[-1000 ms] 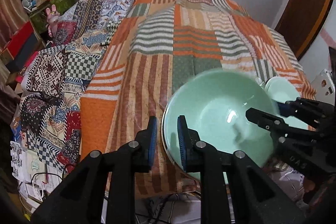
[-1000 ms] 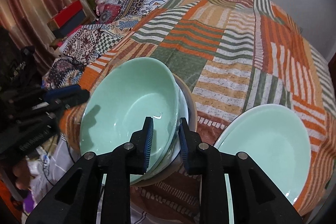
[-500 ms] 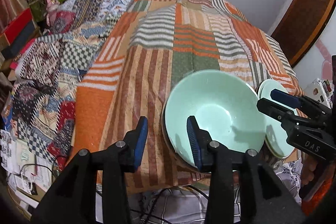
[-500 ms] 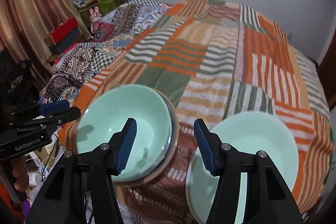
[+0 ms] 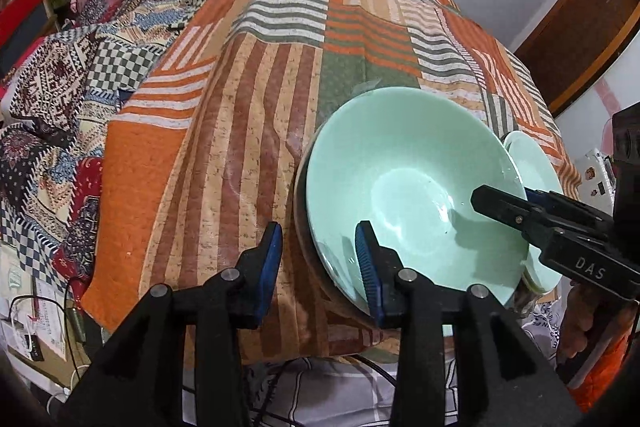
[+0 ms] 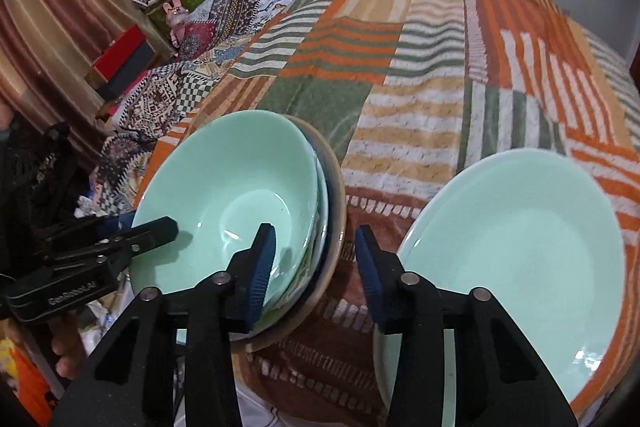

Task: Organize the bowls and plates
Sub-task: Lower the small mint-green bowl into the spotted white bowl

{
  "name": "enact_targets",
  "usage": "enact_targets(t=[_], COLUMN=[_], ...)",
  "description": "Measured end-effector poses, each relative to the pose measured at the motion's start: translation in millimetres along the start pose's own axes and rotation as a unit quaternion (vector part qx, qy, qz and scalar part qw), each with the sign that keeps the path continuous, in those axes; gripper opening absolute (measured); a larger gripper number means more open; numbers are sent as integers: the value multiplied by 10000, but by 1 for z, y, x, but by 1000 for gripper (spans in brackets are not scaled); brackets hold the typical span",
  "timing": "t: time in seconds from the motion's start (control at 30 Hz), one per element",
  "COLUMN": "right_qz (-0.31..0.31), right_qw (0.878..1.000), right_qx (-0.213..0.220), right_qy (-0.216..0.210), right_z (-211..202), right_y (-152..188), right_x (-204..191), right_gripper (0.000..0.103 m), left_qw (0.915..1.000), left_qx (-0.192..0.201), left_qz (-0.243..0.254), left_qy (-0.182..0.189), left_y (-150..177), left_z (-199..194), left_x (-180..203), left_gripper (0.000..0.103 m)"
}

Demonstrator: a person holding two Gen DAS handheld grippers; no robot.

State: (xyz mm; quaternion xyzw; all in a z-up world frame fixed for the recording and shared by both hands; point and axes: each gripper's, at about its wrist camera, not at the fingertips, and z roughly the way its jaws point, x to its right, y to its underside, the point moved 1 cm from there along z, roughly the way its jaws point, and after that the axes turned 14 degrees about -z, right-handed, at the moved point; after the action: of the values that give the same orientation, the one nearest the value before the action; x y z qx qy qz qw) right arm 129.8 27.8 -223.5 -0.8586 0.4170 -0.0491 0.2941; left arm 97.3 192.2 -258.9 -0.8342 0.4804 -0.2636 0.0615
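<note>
At the near edge of the bed, on its orange, green and cream striped patchwork quilt (image 5: 256, 131), I find the pale green glazed ceramic bowl (image 5: 412, 187) seated on top of a nested stack whose lowest piece is a brown-rimmed dish (image 6: 335, 211); how many pieces lie between them I cannot tell. Just beside the stack, to its right, lies a pale green shallow ceramic plate (image 6: 520, 247). My left gripper (image 5: 318, 263) has its jaws apart, straddling the near left rim of the stack and gripping nothing. My right gripper (image 6: 314, 263) likewise has its jaws apart, one finger over the bowl's inner wall and the other between stack and plate. In my judgement the chief hazard is the support: the quilt is soft and uneven, and both stack and plate sit close to the edge of the bed, so a nudge from either finger on withdrawal could tilt the stack or slide it off. The glaze looks slick, so a shallow pinch on a rim may slip. Setting the plate down beside the stack also risks ceramic striking ceramic and chipping. Cables (image 5: 48, 311) lie on the floor below the edge.
</note>
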Motion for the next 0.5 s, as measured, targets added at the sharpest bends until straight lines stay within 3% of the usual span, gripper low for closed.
enact_targets(t=[0.2, 0.5], right_qz=[32, 0], right_qw=[9999, 9998], right_qx=[-71, -166], right_qy=[-130, 117], right_z=[7, 9], right_y=[2, -1], right_x=[-1, -4], right_gripper=[33, 31], left_qw=[9999, 9998], left_qx=[-120, -73], left_qz=[16, 163], left_qy=[78, -102], left_y=[0, 0], left_z=[11, 6], left_x=[4, 12], left_gripper=[32, 32])
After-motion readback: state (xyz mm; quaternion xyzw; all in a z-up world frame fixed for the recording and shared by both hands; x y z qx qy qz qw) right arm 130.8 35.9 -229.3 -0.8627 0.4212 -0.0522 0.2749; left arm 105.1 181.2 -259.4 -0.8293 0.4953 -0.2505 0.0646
